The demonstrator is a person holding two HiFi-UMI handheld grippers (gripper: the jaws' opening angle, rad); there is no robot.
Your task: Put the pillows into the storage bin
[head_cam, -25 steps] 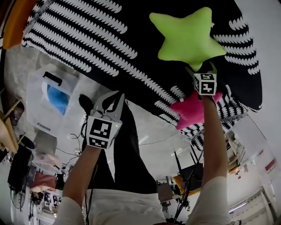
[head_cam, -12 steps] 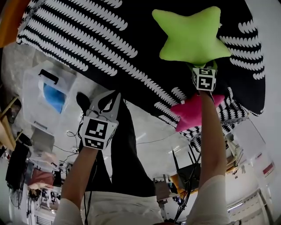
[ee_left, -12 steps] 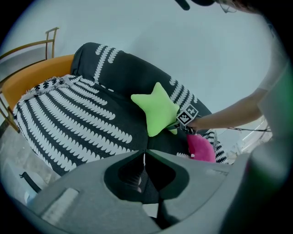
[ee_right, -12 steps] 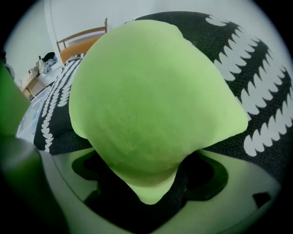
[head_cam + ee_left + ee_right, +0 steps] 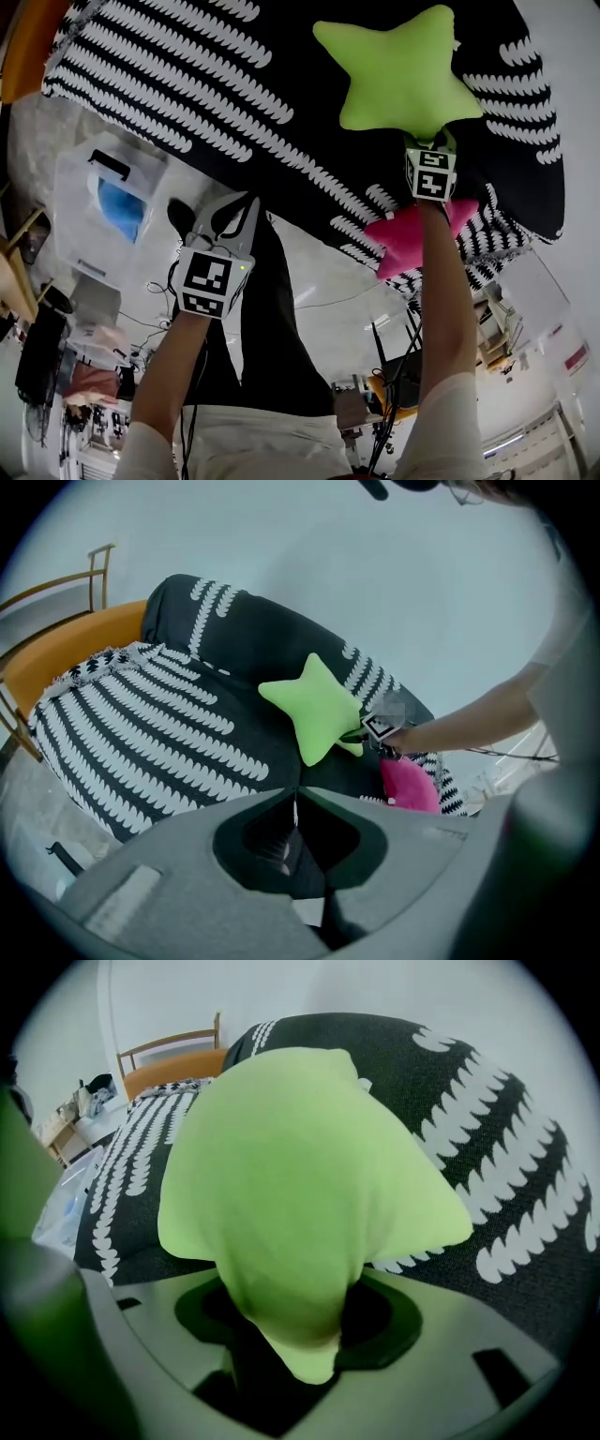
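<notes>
Wide apart a second ago, the right gripper's point(image 5: 424, 141) jaws have just been closing. They now seem to pinch the lower point of the green star pillow point(image 5: 398, 70), which lies on the black-and-white cover point(image 5: 187, 84). The left gripper point(image 5: 230, 211) has not moved, its jaws together and empty.

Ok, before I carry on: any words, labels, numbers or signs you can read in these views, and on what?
No readable text anywhere.
Left marker cube and right marker cube: black-and-white square patterns only, no letters.
Red-and-white sign, lower right of the head view: too small to read.
Green star pillow and storage bin: no print that I can make out.
</notes>
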